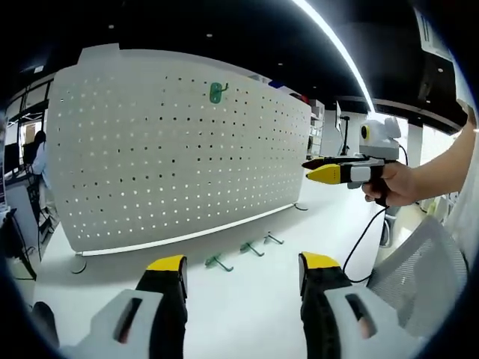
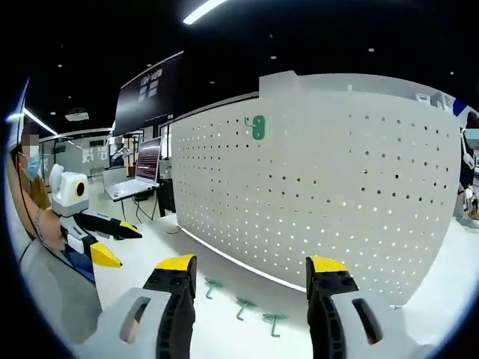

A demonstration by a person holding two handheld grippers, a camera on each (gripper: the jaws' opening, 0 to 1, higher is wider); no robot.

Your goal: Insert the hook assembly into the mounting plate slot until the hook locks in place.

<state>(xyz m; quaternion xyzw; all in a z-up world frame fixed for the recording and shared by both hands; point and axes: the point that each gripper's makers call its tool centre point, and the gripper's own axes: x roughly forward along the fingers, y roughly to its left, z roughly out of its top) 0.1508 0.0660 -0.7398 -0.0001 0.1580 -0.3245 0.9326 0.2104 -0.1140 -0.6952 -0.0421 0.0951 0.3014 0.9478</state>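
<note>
A white pegboard mounting plate (image 1: 179,157) (image 2: 322,187) stands upright on a white table (image 1: 247,314). One green hook (image 1: 218,93) (image 2: 257,127) hangs near its top edge. Three more green hooks lie on the table in front of it, among them one (image 1: 218,262) (image 2: 213,285) nearest the jaws and another (image 1: 251,247) (image 2: 243,305) beside it. My left gripper (image 1: 244,263) (image 2: 112,243) is open and holds nothing, short of the hooks. My right gripper (image 2: 252,263) (image 1: 318,170) is also open and bare, held in a hand off to the board's side.
A mesh chair back (image 1: 419,269) stands at the right, with a black cable (image 1: 367,235) trailing down. A laptop (image 2: 138,176) sits on a desk behind, under a dark screen (image 2: 150,90). A person (image 1: 34,161) sits at the far left.
</note>
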